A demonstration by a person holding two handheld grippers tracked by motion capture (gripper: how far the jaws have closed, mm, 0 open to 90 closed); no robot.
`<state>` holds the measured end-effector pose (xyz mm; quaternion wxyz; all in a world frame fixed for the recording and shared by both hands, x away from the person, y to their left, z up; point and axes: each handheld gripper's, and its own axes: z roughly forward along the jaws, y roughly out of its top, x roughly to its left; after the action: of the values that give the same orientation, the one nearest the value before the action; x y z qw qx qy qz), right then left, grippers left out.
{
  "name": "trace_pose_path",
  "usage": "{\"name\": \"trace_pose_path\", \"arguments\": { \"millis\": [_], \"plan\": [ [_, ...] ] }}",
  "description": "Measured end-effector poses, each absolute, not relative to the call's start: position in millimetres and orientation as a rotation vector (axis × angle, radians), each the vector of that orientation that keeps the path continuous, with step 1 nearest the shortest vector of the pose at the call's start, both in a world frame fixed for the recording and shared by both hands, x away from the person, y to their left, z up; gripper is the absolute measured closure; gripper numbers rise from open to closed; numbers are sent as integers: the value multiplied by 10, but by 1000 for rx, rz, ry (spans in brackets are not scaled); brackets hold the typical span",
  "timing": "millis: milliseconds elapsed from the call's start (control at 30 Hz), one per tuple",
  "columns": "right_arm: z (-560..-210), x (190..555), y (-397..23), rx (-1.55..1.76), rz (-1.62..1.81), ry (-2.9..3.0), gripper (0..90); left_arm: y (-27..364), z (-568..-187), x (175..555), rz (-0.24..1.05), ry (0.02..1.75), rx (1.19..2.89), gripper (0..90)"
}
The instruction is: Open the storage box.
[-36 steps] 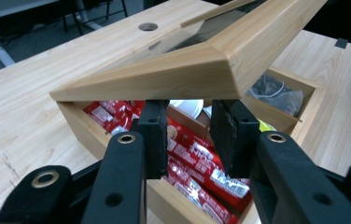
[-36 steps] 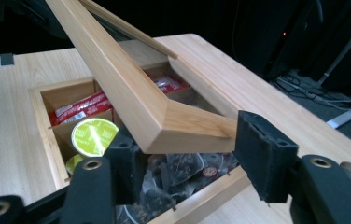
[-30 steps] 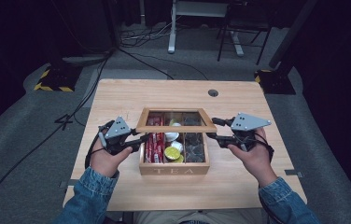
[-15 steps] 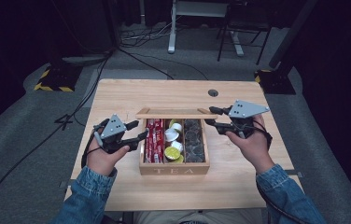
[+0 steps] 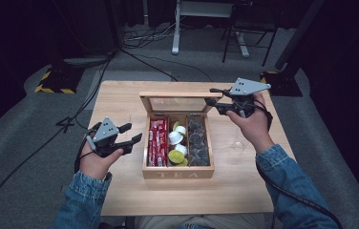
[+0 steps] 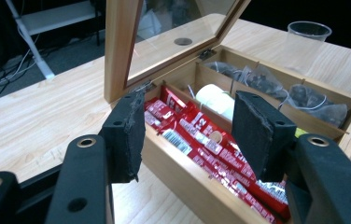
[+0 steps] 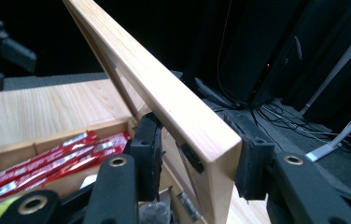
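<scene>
A wooden tea box (image 5: 177, 172) stands mid-table with its glass lid (image 5: 180, 95) raised upright. Inside lie red packets (image 5: 157, 142), white pods (image 5: 175, 137), a green pod (image 5: 175, 156) and dark tea bags (image 5: 196, 140). My right gripper (image 5: 212, 96) is at the lid's top right corner; in the right gripper view the gripper (image 7: 199, 158) is shut on the lid's wooden frame (image 7: 164, 93). My left gripper (image 5: 133, 132) hangs open just left of the box. In the left gripper view that gripper (image 6: 190, 140) looks across the left wall at the red packets (image 6: 197, 140).
A clear plastic cup (image 6: 306, 35) stands on the table right of the box, faint in the high view as the cup (image 5: 238, 139). The light wooden table (image 5: 120, 191) has bare wood in front and to the left. Dark floor, cables and chair legs lie beyond.
The right gripper has swung the lid from slightly lifted to upright, moving up and back with it. The left gripper drew slightly back from the box's left side.
</scene>
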<state>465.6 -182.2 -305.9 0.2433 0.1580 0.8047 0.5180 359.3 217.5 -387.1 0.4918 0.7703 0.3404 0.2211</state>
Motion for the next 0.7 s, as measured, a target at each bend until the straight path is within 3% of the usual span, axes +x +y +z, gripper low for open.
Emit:
{"name": "trace_pose_path", "arguments": {
  "millis": [700],
  "plan": [
    [-2910, 5210, -1728, 543, 1463, 2162, 539, 2468, -4009, 3340, 565, 948, 1877, 379]
  ]
}}
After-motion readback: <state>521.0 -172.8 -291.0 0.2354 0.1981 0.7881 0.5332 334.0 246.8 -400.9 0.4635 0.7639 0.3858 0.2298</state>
